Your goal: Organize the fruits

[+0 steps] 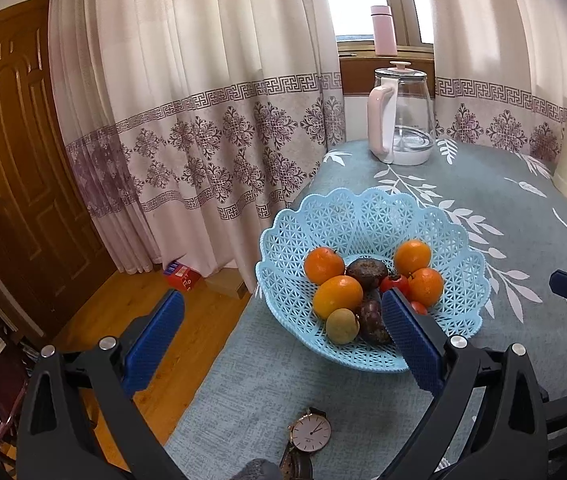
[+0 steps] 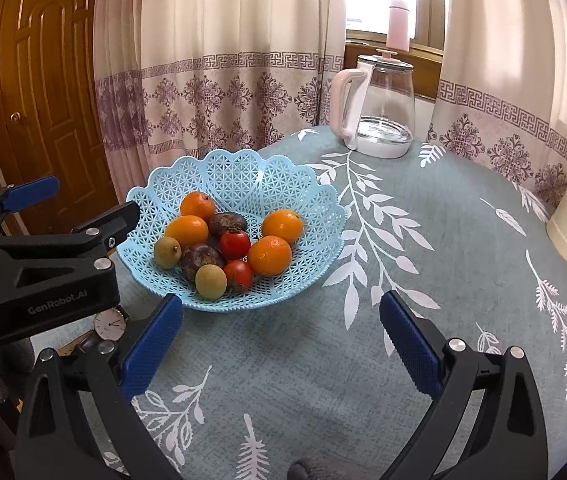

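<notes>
Sitting near the left edge of a table (image 2: pixel 463 272) covered in a blue-green cloth with white leaf prints, a light blue lattice basket (image 2: pixel 243 184) is holding all the fruit that is showing: four oranges (image 2: pixel 270 255), two small red fruits (image 2: pixel 235 243), two dark brownish-purple fruits (image 2: pixel 227 224) and two small yellow-green round fruits (image 2: pixel 211 281), piled together and touching in the basket's middle. The left gripper (image 1: pixel 283 332) is hovering at the near side of the basket with its jaws spread wide and holding nothing; in its own view the right blue finger (image 1: pixel 407 332) is overlapping the basket's near rim and hiding part of the fruit, while the other blue finger is hanging out past the table edge over the wooden floor (image 1: pixel 131 304). The right gripper (image 2: pixel 283 336) is waiting over bare cloth just beside the basket's near right side, its jaws also released and empty. In the right wrist view the left gripper (image 2: pixel 71 208) is showing from the side, one dark fingertip reaching to the basket's left rim; whether it is touching cannot be told. A wristwatch (image 1: pixel 309 434) is lying on the cloth near the table edge, below the left gripper. A glass kettle (image 2: pixel 379 108) with a pale pink handle is standing at the far side of the table, well apart from the basket, in front of patterned curtains (image 2: pixel 219 80).
</notes>
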Tool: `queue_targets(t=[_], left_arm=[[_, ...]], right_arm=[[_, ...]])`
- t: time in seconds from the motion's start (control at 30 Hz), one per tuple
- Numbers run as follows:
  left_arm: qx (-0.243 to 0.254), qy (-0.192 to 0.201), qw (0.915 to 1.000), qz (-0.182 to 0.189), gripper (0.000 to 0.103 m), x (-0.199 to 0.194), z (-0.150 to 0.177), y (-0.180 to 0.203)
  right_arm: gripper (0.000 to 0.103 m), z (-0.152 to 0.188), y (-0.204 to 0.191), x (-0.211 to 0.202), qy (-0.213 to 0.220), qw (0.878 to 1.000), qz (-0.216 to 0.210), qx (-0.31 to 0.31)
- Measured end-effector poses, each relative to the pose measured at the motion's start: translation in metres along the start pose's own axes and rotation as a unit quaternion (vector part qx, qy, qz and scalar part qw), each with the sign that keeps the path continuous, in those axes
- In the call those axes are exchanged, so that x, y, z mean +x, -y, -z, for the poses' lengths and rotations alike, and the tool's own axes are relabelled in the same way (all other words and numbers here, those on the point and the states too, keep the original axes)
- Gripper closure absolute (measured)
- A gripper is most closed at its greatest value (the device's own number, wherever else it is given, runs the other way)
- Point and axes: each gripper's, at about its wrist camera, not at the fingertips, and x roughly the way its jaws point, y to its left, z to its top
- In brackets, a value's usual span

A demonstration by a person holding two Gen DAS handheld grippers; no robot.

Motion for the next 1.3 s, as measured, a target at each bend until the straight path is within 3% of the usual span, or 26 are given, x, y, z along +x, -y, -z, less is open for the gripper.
queue_targets(t=[1.3], left_arm=[[0.006,-0.008,1.0,0.0,0.003,0.007,0.007,0.0]], right_arm=[[0.005,0.001,-0.002,0.023,-0.016,1.0,0.002,-0.006]])
